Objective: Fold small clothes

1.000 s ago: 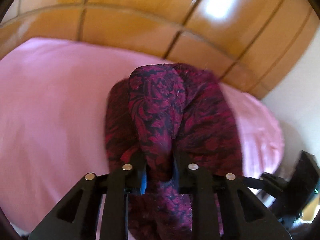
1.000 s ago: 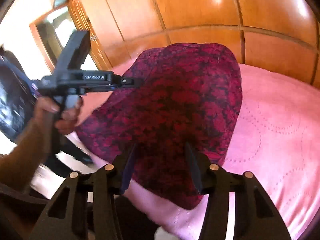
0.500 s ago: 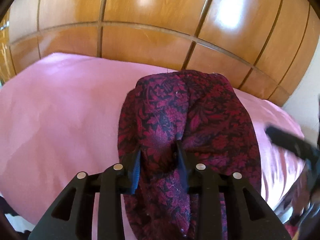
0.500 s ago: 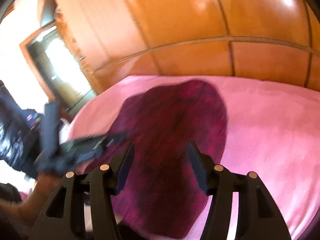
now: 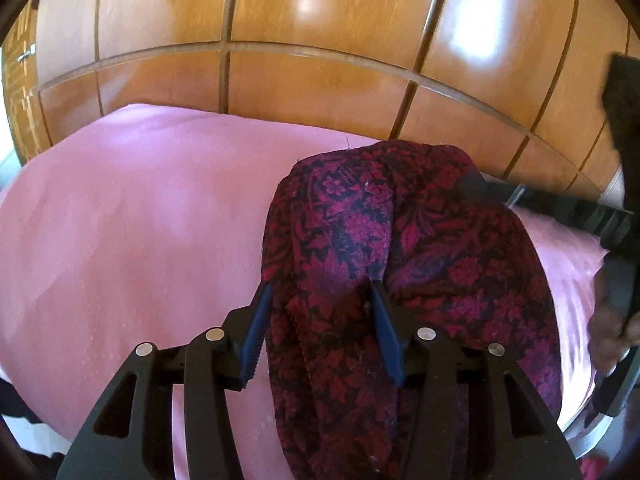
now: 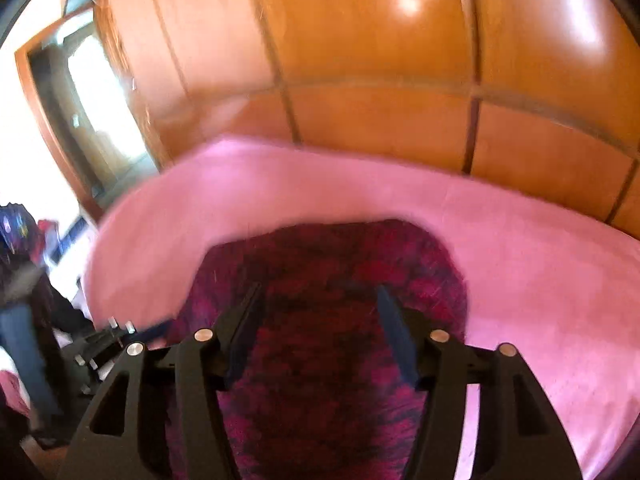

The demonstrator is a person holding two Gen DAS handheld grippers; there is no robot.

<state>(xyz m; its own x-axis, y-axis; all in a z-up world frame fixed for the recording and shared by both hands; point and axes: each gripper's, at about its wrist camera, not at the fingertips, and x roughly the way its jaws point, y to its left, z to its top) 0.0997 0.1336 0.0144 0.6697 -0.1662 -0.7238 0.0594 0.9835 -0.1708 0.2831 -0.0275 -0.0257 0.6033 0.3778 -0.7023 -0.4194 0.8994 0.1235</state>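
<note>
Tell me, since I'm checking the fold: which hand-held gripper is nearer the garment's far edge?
Right hand-held gripper reaches over the garment near its far edge; left hand-held gripper straddles the near fold.

Bare pink bedspread (image 5: 140, 240) leftward, wood panelling (image 5: 320, 80) probably close behind

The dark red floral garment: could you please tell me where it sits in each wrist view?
Left wrist view: the floral garment fills centre to lower right, running down between the jaws.
Right wrist view: the same garment, blurred, lies bottom centre between the jaws.
Shared landmark: the pink bedspread beneath it.
</note>
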